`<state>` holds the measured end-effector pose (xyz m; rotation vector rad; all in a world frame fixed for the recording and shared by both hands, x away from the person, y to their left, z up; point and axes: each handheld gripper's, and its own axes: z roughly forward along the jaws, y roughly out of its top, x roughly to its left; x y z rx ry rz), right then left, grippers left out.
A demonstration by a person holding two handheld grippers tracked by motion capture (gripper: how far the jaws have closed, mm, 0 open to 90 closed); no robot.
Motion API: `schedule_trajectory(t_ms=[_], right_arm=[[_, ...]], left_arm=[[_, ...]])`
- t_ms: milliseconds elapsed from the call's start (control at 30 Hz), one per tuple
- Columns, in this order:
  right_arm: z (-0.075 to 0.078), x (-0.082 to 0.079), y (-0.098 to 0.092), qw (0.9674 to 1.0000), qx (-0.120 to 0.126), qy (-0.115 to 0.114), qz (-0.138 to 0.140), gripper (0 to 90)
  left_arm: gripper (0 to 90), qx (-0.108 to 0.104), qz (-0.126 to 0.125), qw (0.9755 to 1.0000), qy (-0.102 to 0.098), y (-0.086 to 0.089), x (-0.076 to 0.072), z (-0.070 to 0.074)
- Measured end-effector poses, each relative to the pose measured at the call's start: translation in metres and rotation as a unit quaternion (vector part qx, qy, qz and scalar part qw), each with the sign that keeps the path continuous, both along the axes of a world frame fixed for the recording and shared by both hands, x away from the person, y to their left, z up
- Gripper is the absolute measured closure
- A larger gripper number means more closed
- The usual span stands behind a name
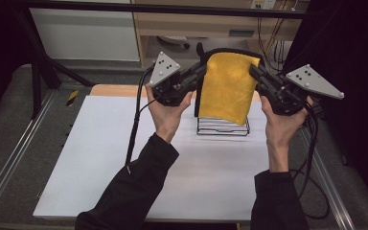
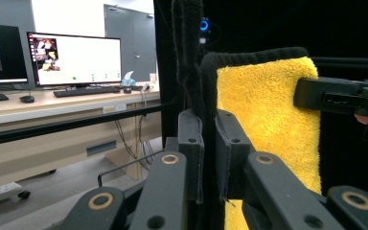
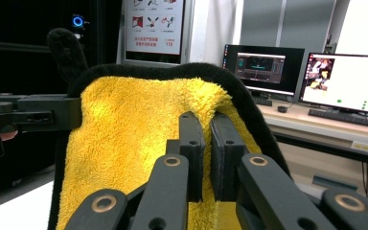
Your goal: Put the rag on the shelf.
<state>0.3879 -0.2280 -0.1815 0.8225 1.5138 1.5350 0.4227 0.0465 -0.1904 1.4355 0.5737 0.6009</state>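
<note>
A yellow towel (image 1: 227,86) with a black border hangs folded in the air above a small black wire rack (image 1: 223,126) on the white table. My left gripper (image 1: 202,73) is shut on the towel's upper left edge, its jaws pinching the black border (image 2: 210,143). My right gripper (image 1: 253,70) is shut on the upper right edge; the yellow towel (image 3: 124,143) bulges between and behind its jaws. In the left gripper view the right gripper's black jaw (image 2: 338,96) presses the towel's (image 2: 268,124) far side. The towel's lower end hides part of the rack.
The white table sheet (image 1: 115,158) lies under both forearms, with a wooden edge (image 1: 115,90) at the back. Metal rails (image 1: 9,163) run along both sides. Cables (image 1: 134,129) trail from each gripper. Desks with monitors (image 2: 74,60) stand beyond the table.
</note>
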Motion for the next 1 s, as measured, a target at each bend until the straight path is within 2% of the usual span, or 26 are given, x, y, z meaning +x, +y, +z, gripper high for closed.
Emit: schedule_trajectory(t_ms=[200,367,533,700,733,800,900,1000], right_arm=[[0.019,0.015,0.000,0.9999,-0.012,-0.001,-0.003,85.1],[0.033,0.032,0.001,0.9997,-0.024,0.000,-0.009,85.1],[0.044,0.050,-0.004,0.9998,-0.015,-0.003,-0.011,85.1],[0.051,0.071,-0.008,0.9996,-0.024,-0.004,-0.015,85.1],[0.052,0.075,-0.009,0.9995,-0.025,-0.007,-0.016,85.1],[0.054,0.082,-0.011,0.9995,-0.023,-0.007,-0.020,85.1],[0.056,0.092,-0.015,0.9996,-0.016,-0.005,-0.024,85.1],[0.057,0.101,-0.020,0.9996,-0.007,-0.009,-0.027,85.1]], left_arm=[[82.2,-0.007,0.006,0.9999,-0.009,-0.001,0.008,0.014],[82.2,-0.007,0.013,0.9998,-0.012,-0.004,0.021,0.026],[82.1,-0.008,0.018,0.9996,-0.018,-0.009,0.035,0.038],[82.1,-0.019,0.019,0.9996,-0.005,-0.015,0.055,0.041],[82.1,-0.017,0.020,0.9996,-0.008,-0.017,0.058,0.042],[82.1,-0.002,0.031,0.9992,-0.025,-0.021,0.063,0.046],[82.1,0.012,0.038,0.9986,-0.034,-0.029,0.073,0.052],[82.0,0.010,0.037,0.9987,-0.034,-0.033,0.082,0.054]])
